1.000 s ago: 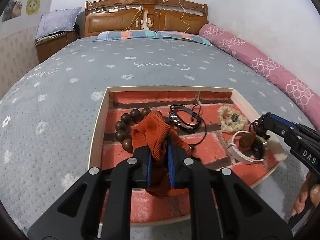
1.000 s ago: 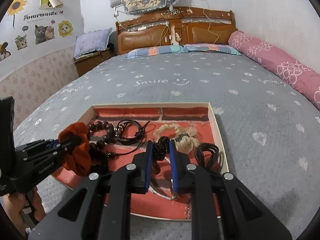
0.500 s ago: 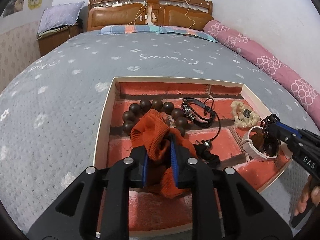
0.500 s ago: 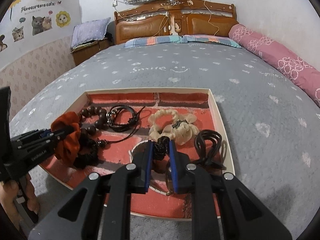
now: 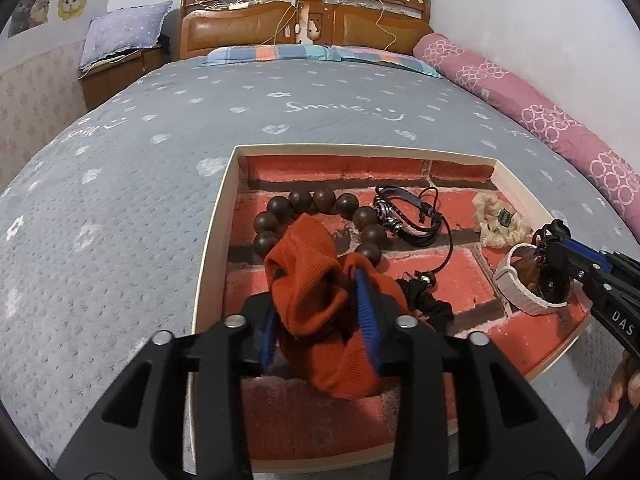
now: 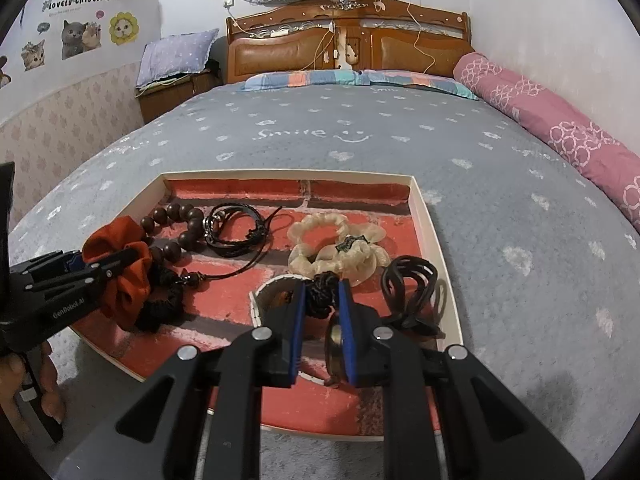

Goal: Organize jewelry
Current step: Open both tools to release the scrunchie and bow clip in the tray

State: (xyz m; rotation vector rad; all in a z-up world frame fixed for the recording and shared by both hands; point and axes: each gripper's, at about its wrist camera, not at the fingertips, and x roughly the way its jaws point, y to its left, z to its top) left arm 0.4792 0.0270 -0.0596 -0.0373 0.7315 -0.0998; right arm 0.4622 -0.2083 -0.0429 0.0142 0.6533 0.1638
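A shallow tray (image 5: pixel 216 216) with a red brick-pattern floor lies on the grey bed. My left gripper (image 5: pixel 320 300) has opened its jaws around an orange scrunchie (image 5: pixel 312 296), which rests loosely between them at the tray's front left. My right gripper (image 6: pixel 322 300) holds a black knotted hair tie (image 6: pixel 322 292) over a white band (image 6: pixel 276 282) at the tray's front. In the tray also lie a brown bead bracelet (image 5: pixel 312 202), a black cord bracelet (image 5: pixel 408 216), a cream scrunchie (image 6: pixel 336 246), a black scrunchie (image 6: pixel 164 306) and a black hair claw (image 6: pixel 408 280).
The grey bedspread (image 6: pixel 500 208) surrounds the tray on all sides. A pink bolster (image 6: pixel 560 128) lies along the right wall. The wooden headboard (image 6: pixel 344 48) and pillows are far behind. A nightstand (image 5: pixel 116 76) stands at the back left.
My left gripper's jaws have spread apart, loosening the orange scrunchie over the tray floor. Both grippers moved lower and closer to the tray. The right gripper still holds the black hair tie.
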